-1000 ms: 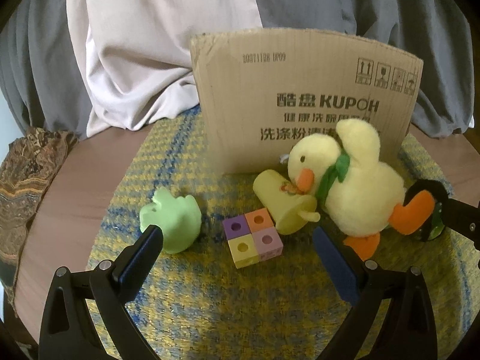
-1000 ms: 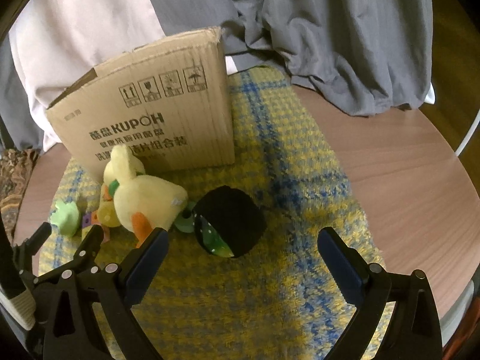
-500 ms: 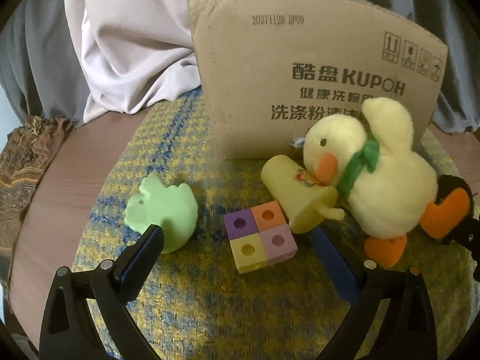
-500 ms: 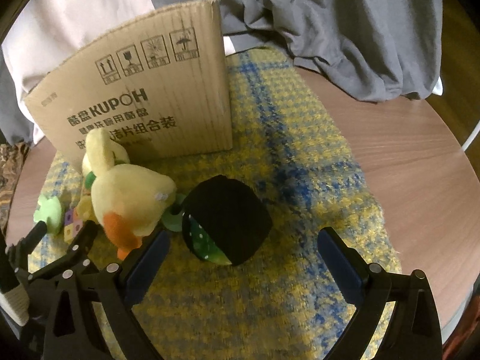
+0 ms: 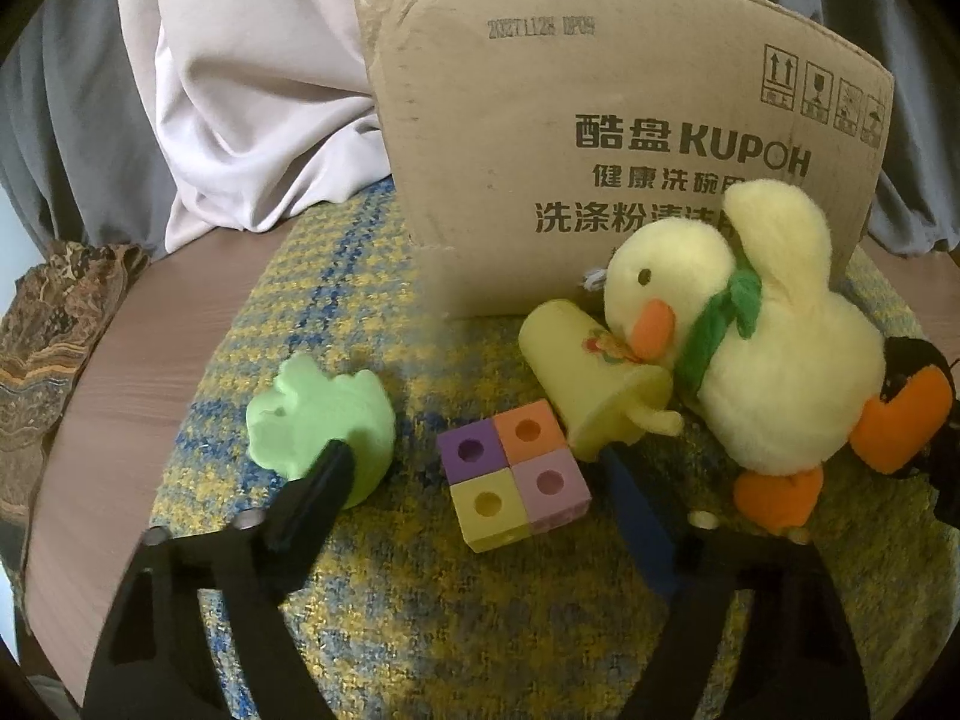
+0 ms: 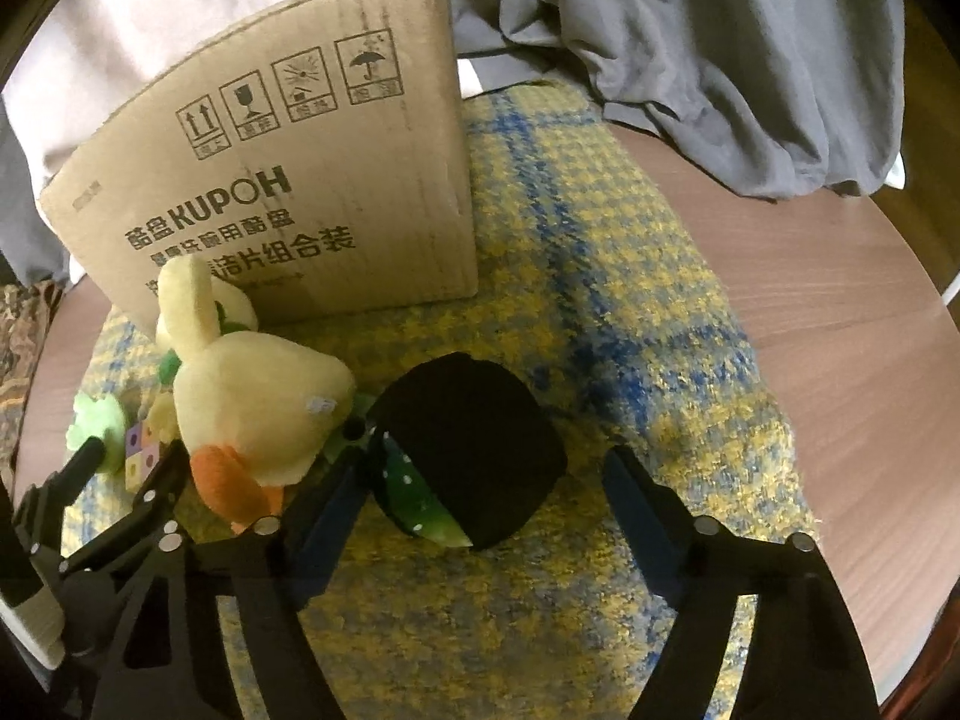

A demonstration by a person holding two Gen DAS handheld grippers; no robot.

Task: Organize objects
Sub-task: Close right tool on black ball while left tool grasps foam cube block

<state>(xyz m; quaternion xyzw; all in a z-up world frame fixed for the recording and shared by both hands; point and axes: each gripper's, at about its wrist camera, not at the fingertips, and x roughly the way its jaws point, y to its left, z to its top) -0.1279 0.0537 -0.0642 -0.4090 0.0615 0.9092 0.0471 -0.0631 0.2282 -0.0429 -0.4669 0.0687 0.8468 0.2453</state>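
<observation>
Bare yellow-and-blue woven mat [image 6: 630, 276] lies open right of the black round toy [image 6: 474, 450]; the upright brown cardboard box [image 6: 288, 192] blocks behind, the yellow plush duck [image 6: 264, 414] crowds left

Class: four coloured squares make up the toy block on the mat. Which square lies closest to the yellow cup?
The orange square: it sits at the block's far right corner, right beside the tipped yellow cup. Purple, yellow and pink squares lie farther off.
</observation>
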